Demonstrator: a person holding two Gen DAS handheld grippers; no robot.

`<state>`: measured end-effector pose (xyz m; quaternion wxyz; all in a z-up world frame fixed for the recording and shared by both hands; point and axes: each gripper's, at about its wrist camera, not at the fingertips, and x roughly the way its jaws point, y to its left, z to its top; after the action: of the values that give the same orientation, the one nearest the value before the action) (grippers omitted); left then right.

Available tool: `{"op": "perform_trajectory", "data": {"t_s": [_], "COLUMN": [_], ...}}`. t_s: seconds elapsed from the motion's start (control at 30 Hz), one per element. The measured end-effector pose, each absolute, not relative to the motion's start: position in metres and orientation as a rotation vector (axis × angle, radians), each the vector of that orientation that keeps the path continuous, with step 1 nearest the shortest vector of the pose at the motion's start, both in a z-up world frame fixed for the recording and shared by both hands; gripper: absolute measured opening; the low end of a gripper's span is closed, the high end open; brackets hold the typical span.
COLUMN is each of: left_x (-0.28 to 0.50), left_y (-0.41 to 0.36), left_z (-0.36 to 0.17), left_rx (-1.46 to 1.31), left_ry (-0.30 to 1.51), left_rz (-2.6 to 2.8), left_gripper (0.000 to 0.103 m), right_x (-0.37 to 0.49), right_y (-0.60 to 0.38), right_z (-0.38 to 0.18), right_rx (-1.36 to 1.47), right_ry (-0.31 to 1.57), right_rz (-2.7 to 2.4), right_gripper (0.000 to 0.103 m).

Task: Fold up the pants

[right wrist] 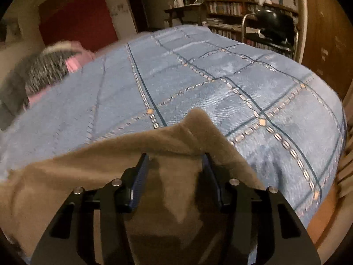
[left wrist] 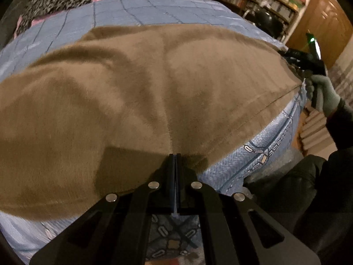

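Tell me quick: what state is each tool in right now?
Left tool: shut on the edge of the brown fleece pants.
Right tool: open, fingers apart, with pants fabric bunched between them.

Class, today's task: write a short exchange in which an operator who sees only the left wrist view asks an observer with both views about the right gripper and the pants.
Operator: My left gripper is shut on the edge of the pants. Is the right gripper gripping too?
Observer: No. Its jaws stand wide apart, with pants cloth lying between them.
Operator: What lies ahead of it?
Observer: The pants peak up in a fold just past the jaws, and beyond that there is blue bedspread.
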<state>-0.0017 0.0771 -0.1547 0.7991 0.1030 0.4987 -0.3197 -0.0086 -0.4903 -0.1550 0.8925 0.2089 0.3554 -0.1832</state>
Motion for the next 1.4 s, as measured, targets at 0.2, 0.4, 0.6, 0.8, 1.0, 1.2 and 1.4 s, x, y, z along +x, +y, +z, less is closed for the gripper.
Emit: {"op": "perform_trajectory", "data": {"t_s": [0.2,0.4,0.6,0.8,1.0,1.2,1.4], "left_x": [0.007,0.023,0.039,0.051,0.058,0.055,0.055], "left_y": [0.048,0.004,-0.041,-0.056,-0.061,-0.061,-0.056], "left_z": [-0.121,-0.101,-0.107,-0.119,-0.144,-0.156,-0.150], "left_rx": [0.222,0.189,0.183,0.103,0.111,0.098,0.102], "left_ry": [0.971,0.896,0.866,0.910,0.981,0.999,0.994], "left_rz": [-0.762,-0.850,-0.877,-0.869,-0.851,-0.866,-0.878], "left_gripper": [0.000,0.000,0.000,0.000,0.000,0.006,0.009], "right_x": [-0.085,-0.126,-0.132,-0.117,-0.102,-0.077,-0.068], "right_y": [-0.511,-0.518,-0.529,-0.533,-0.522,-0.517,-0.503], "right_z": [-0.154,-0.163,-0.182,-0.198,-0.184,-0.188,-0.173], "right_rx": [0.661,0.798,0.946,1.032,0.940,0.907,0.818], "right_ry": [0.650,0.606,0.614,0.598,0.590,0.623,0.628], "right_rz": [-0.380,-0.447,-0.431,-0.405,-0.423,-0.405,-0.436], "right_gripper": [0.056,0.063,0.063,0.063,0.058,0.057,0.016]}}
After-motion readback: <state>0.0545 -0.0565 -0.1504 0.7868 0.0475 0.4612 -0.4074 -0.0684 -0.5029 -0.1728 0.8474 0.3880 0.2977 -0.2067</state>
